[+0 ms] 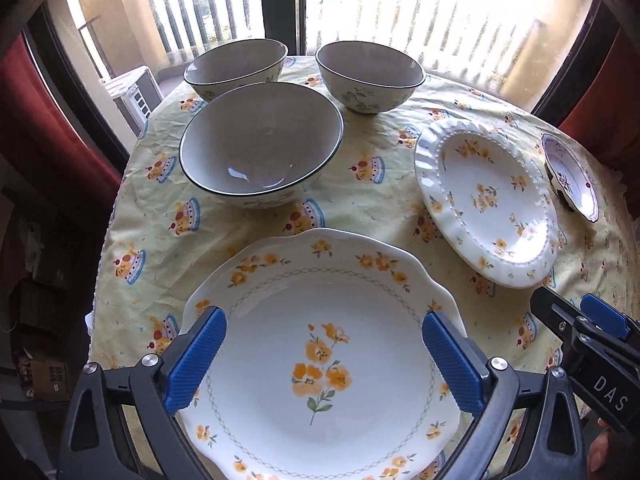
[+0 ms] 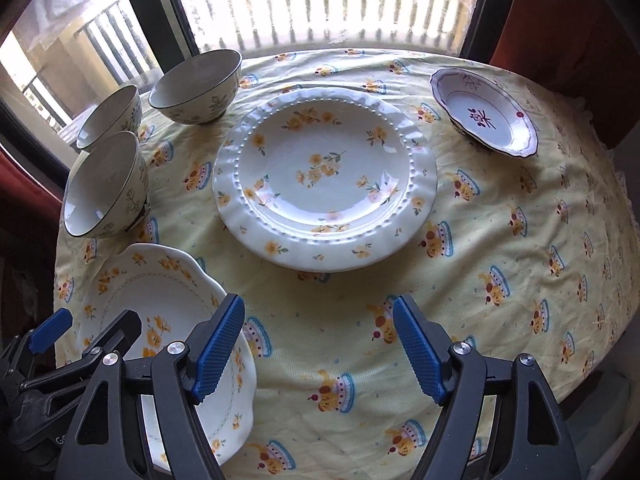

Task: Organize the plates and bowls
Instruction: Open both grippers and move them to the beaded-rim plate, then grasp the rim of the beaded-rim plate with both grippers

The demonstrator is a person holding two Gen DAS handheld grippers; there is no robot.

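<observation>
A scalloped white plate with orange flowers (image 1: 320,380) (image 2: 160,300) lies at the near edge of the table. My left gripper (image 1: 324,316) hangs open above it, its blue pads clear of the rim. A ruffled flowered plate (image 1: 484,200) (image 2: 324,176) sits mid-table, with a small purple-patterned dish (image 1: 572,176) (image 2: 484,112) beyond it. Three grey-lined bowls (image 1: 260,140) (image 1: 236,64) (image 1: 368,76) stand apart at the far left. My right gripper (image 2: 318,302) is open over bare cloth just right of the scalloped plate, holding nothing.
The round table wears a yellow tablecloth (image 2: 500,220) printed with cakes. It drops off close behind the bowls and on both sides. A bright window with railings (image 2: 320,0) and red curtains (image 1: 48,120) stand behind. Boxes (image 1: 40,372) lie on the floor at left.
</observation>
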